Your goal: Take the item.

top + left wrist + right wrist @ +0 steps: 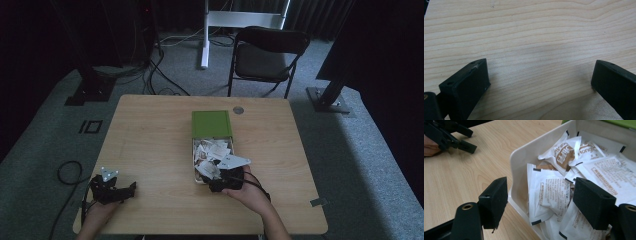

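Counting one box, two tools

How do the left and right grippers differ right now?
The left gripper rests near the table's left front corner over bare wood; the right gripper is at the white box of sachets. The left gripper's jaws frame nothing; the right gripper's straddle the box's wall, one jaw outside, one over sachets. Both are open.

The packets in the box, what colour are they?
The packets are white with brown printing and small black edge marks; the right gripper view shows them best.
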Tool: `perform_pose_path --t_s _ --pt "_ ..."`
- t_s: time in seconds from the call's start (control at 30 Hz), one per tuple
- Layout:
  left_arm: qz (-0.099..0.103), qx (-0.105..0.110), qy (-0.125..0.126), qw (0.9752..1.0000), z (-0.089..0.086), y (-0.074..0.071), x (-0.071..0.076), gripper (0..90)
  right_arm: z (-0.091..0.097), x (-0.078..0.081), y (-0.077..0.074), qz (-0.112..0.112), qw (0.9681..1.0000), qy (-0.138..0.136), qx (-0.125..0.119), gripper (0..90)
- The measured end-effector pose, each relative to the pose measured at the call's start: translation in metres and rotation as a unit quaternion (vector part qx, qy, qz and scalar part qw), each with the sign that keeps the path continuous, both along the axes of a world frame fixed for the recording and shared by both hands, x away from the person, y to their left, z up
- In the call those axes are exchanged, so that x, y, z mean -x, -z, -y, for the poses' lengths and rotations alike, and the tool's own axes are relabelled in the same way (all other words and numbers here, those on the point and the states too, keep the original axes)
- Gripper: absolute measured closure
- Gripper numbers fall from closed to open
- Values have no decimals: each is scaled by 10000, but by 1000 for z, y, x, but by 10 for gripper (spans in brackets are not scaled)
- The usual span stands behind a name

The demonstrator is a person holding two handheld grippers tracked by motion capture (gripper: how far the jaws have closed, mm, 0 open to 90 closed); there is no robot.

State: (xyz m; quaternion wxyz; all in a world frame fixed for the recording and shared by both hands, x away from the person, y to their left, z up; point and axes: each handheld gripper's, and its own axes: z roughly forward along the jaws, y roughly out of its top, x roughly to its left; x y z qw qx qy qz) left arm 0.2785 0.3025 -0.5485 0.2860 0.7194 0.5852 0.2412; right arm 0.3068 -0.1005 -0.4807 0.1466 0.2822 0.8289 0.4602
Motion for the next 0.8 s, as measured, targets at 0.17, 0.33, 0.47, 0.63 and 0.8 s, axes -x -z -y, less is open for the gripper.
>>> perform_pose_path --t_s 0.17,0.33,0.47,0.63,0.8 --pt "0 -1 0 10000 0 0 0 24 -3 -1 6 -61 10000 -6 53 290" --pt "1 0 -1 10000 0 0 0 23 -3 -4 10 -130 9999 87 24 299" --pt "0 -1 0 10000 0 0 0 24 -3 -5 12 -136 9998 117 90 311" --pt "1 -1 -1 10000 0 0 0 24 -5 -5 13 -115 9997 120 153 356" --pt "0 -1 -1 10000 0 0 0 24 -8 -7 15 -164 9994 45 304 434"
